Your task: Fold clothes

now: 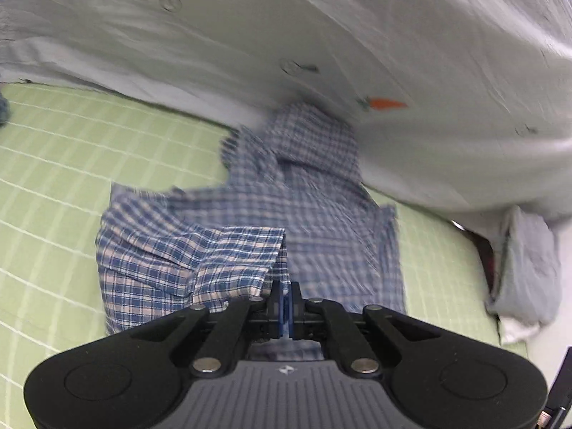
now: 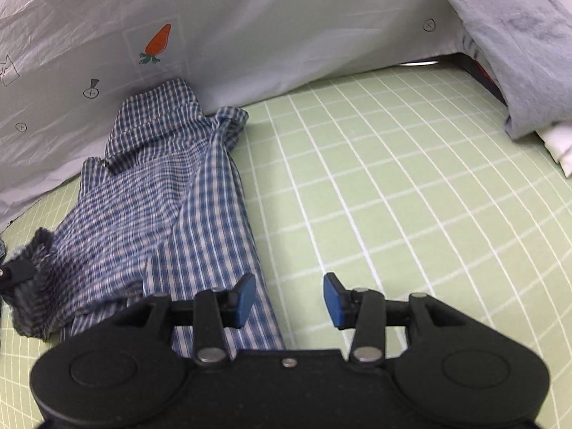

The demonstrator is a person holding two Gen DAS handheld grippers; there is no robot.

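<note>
Fabric first: we find the blue-and-white checked cotton shirt (image 2: 171, 193) lying partly folded on the pale green gridded cutting mat (image 2: 393, 186), its collar end against the white printed cloth backdrop (image 2: 250, 28). The left gripper (image 1: 286, 295) has its blue pads nearly together with a lifted fold of the shirt at them; the blurred view leaves us unsure whether cloth is truly pinched. The right gripper (image 2: 289, 298) stands spread, nothing between its pads, just beside the shirt's edge. We judge the risks thus: the lifted fold may slip and collapse, or one-sided pulling may drag the whole shirt askew. No readable writing appears, only an orange carrot print (image 2: 159, 41) on the backdrop.
</note>
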